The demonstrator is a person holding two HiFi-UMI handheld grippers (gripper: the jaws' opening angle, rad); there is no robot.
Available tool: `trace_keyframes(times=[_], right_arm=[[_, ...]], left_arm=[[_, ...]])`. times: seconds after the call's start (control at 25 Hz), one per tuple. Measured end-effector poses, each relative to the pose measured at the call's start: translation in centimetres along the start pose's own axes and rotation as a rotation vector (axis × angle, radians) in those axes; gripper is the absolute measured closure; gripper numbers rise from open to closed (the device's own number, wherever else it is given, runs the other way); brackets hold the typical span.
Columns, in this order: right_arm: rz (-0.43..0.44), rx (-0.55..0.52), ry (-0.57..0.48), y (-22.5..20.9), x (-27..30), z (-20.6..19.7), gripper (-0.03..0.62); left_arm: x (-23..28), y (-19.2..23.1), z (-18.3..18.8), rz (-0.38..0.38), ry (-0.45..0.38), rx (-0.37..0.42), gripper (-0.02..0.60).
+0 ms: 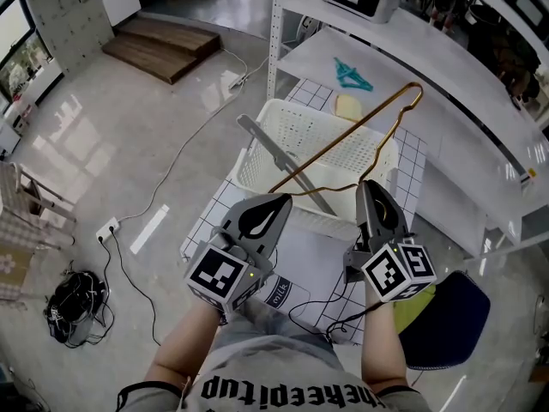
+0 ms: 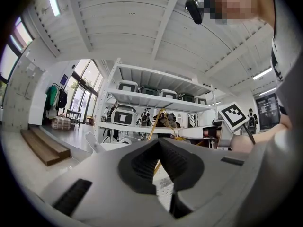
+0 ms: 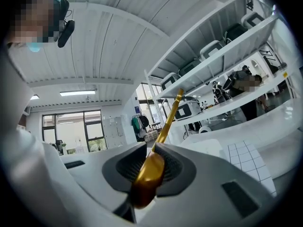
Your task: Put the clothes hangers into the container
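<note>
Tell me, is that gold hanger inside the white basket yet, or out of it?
Out. The left gripper and right gripper clamp the gold hanger, holding it up over the white basket.

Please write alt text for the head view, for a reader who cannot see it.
The left gripper and right gripper each clamp a gold wire hanger, holding it over a white perforated basket. A grey hanger lies partly in the basket, which stands on a gridded mat.

Bright, even indoor light; fisheye edges darken to black, and the near gold hanger (image 3: 147, 174) blurs.
</note>
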State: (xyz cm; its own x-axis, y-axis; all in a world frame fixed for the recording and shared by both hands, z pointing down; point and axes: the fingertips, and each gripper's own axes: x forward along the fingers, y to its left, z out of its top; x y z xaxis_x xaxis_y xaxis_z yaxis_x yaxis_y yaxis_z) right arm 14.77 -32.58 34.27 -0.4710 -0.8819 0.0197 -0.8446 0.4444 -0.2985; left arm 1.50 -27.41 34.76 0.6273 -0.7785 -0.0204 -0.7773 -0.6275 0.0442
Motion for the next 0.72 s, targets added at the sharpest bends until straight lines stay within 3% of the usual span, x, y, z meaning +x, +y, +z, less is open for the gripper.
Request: trace_keyframes(times=[0.36,0.72], right_arm=[[-0.042,0.004,0.023,-1.1,-0.2,-0.6,0.525],[-0.145,-0.100,0.071,-2.5,-0.6,-1.1,0.479]], left_arm=[[0.1,0.1,0.1,0.001,-0.009,0.003,0.558],[0.1,-0.4,0.0,-0.003,-0.001,0.006,0.558]])
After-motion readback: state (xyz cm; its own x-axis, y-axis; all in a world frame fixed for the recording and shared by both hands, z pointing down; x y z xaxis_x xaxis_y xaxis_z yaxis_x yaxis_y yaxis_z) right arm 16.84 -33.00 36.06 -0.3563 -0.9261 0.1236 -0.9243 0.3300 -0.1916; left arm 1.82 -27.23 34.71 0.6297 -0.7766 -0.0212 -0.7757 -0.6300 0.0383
